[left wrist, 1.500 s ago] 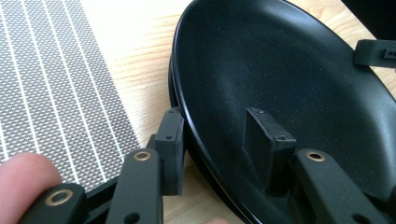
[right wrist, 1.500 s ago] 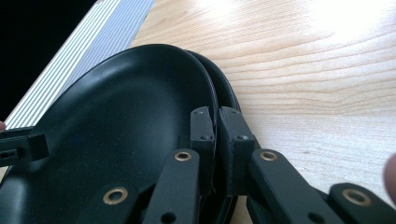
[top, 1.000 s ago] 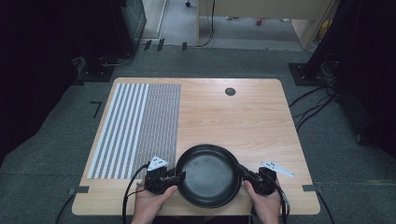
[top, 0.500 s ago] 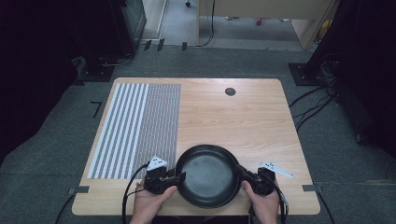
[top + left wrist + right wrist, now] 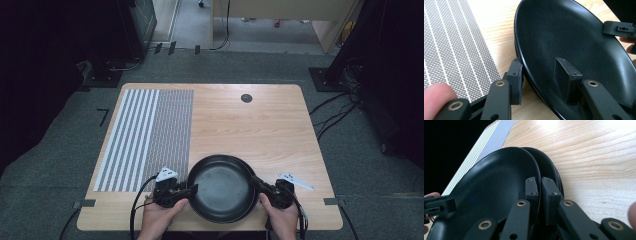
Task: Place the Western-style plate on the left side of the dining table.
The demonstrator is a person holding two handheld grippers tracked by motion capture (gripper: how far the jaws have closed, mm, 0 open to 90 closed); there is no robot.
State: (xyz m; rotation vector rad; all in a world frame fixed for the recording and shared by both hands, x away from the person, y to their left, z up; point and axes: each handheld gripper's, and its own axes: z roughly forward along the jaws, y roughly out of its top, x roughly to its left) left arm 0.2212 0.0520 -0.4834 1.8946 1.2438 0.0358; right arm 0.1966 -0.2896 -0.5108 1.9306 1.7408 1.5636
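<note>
**Black plates held at both rims, near edge of table**

A stack of black plates (image 5: 220, 187) is seen at the 6 o'clock edge of the table (image 5: 280, 125), slightly right of the striped mat (image 5: 145, 137). In the right gripper view at least two nested rims can be told; the exact count cannot. The top plate (image 5: 494, 195) is round, so no long axis is offered; the line that matters runs from 9 to 3 o'clock across it, from one grip to the other.

At the 9 o'clock rim the left hand-held gripper (image 5: 541, 80) is placed with one jaw inside the dish and one outside; a gap remains around the rim, so the jaws are judged apart rather than clamped. At the 3 o'clock rim the right hand-held gripper (image 5: 540, 195) is pinched onto the top plate's edge, jaws nearly together.

Both hands are equally near. A lift is judged to depend on the left jaws being closed first, lest the plate tip toward 9 o'clock.
</note>
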